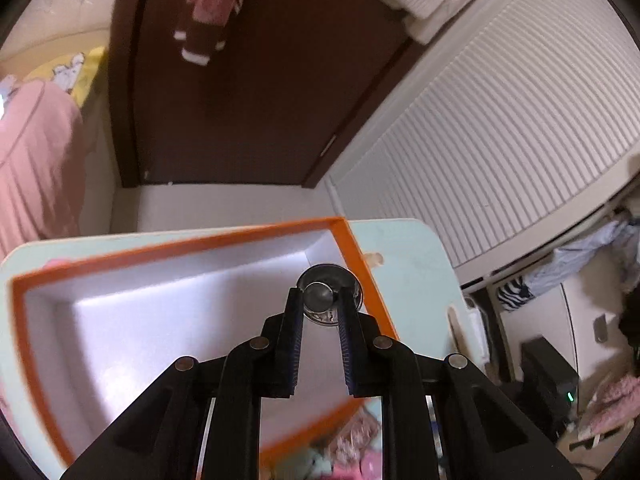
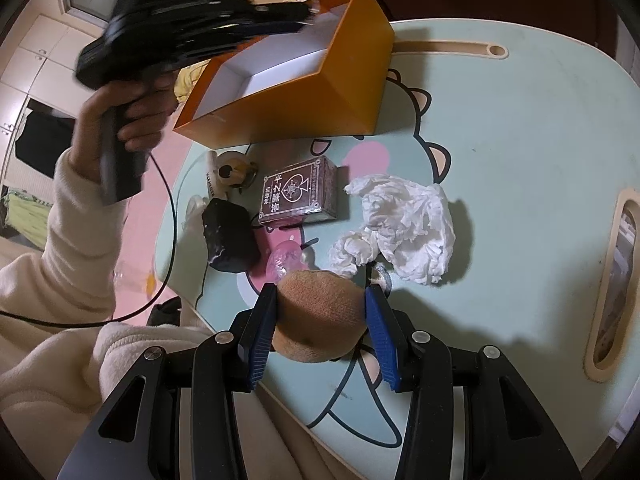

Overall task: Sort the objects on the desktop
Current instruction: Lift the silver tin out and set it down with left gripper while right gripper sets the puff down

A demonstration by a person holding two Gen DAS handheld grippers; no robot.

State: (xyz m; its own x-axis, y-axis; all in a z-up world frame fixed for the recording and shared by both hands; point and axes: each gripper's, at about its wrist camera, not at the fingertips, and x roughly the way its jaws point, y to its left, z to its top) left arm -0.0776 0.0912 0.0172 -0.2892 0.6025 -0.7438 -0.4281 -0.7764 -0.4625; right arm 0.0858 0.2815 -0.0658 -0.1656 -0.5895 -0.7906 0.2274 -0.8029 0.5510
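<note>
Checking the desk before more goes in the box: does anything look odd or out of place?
A crumpled tissue lies loose on the table right of the card box; it looks like rubbish among keepsakes. The orange box sits askew to the table edge.

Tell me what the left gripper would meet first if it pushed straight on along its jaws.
The left gripper, shut on a small shiny metal object, points into the orange box. Straight on, it would probably meet the box's white inner floor or far wall near the corner; depth is unclear.
</note>
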